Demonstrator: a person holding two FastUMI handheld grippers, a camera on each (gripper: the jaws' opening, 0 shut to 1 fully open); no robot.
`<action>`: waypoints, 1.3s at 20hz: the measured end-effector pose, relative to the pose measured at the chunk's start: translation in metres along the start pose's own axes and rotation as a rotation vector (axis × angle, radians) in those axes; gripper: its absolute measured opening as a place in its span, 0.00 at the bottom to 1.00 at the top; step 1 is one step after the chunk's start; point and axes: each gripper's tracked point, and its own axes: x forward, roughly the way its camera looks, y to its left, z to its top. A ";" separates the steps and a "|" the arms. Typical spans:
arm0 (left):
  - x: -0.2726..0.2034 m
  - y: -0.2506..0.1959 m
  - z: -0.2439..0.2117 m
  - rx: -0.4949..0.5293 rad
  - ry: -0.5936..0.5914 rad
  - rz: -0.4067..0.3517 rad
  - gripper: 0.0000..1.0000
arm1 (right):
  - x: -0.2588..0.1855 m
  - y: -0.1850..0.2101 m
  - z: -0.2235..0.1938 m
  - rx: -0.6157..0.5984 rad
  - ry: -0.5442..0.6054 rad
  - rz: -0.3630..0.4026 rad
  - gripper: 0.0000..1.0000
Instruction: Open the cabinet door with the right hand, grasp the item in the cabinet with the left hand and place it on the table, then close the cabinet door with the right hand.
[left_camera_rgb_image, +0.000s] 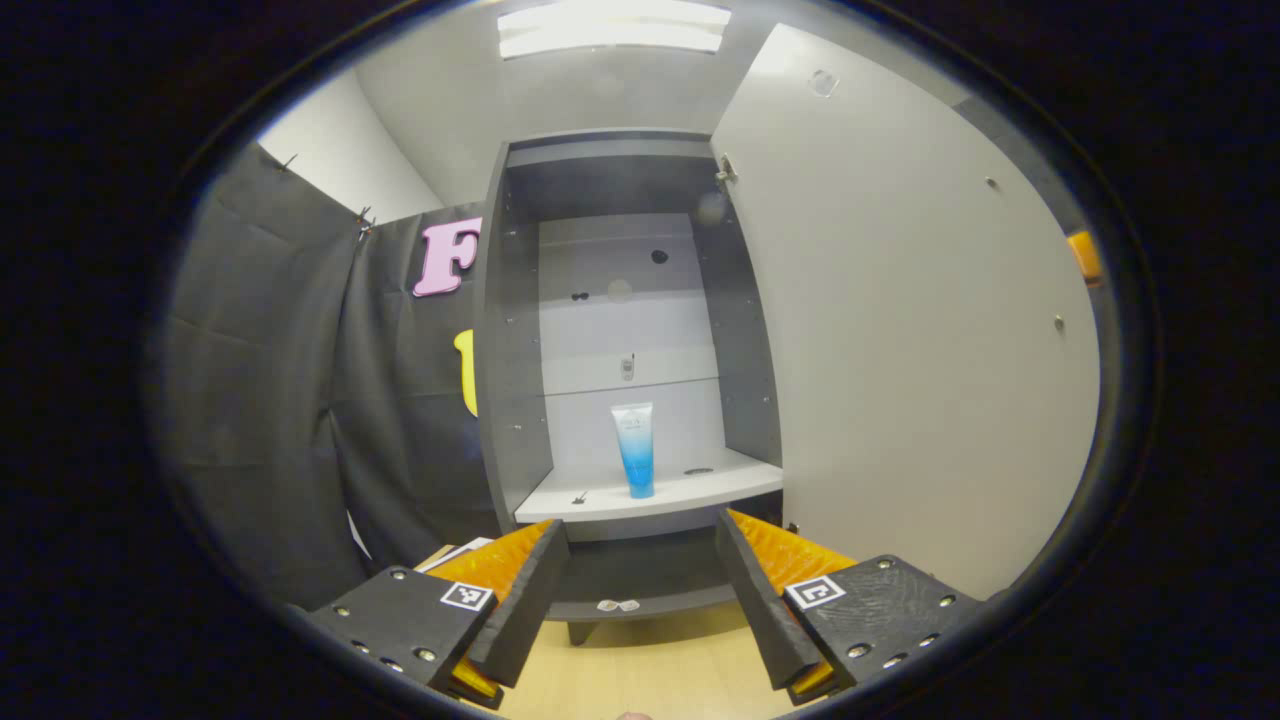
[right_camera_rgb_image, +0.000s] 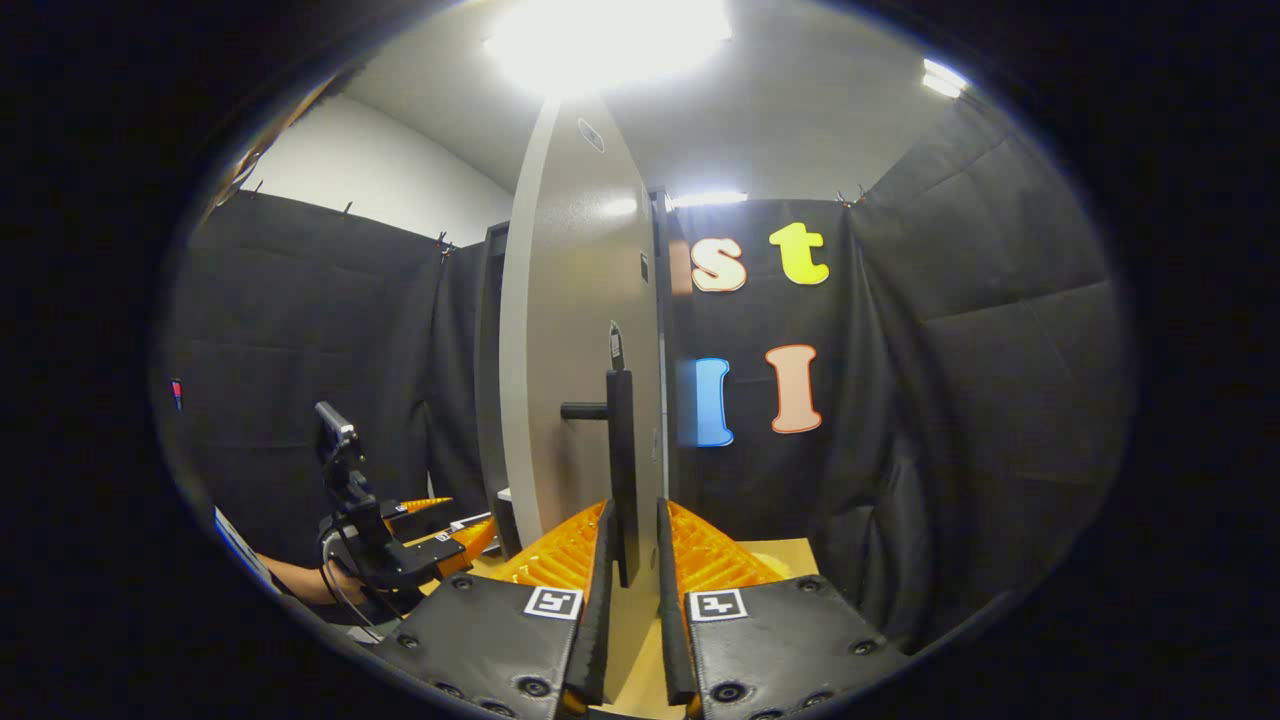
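Observation:
The grey cabinet (left_camera_rgb_image: 510, 400) stands open, its pale door (left_camera_rgb_image: 900, 330) swung out to the right. On the lower white shelf (left_camera_rgb_image: 700, 490) a blue-and-white tube (left_camera_rgb_image: 635, 450) stands upright on its cap. My left gripper (left_camera_rgb_image: 640, 525) is open in front of the cabinet, below and short of the tube, with nothing between its fingers. In the right gripper view the door (right_camera_rgb_image: 570, 330) is seen edge-on. My right gripper (right_camera_rgb_image: 633, 510) is shut on the lower end of the door's black bar handle (right_camera_rgb_image: 620, 450). The left gripper (right_camera_rgb_image: 440, 530) and the hand (right_camera_rgb_image: 300, 580) holding it show farther off at lower left.
A light wooden table (left_camera_rgb_image: 650, 670) lies under the cabinet and both grippers. Black cloth walls (left_camera_rgb_image: 270, 400) close the booth on the left and right. Upper cabinet shelves hold only small fittings. A lower open compartment (left_camera_rgb_image: 640, 575) sits beneath the tube's shelf.

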 end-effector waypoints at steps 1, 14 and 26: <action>0.005 -0.003 0.005 -0.009 -0.004 0.008 0.91 | -0.004 -0.013 -0.003 -0.016 0.001 -0.027 0.25; 0.134 -0.010 0.043 -0.045 -0.026 -0.061 0.91 | 0.007 -0.122 -0.052 -0.018 0.042 -0.477 0.98; 0.244 0.001 -0.002 -0.054 0.051 -0.102 0.90 | 0.034 -0.130 -0.067 0.032 0.097 -0.621 0.98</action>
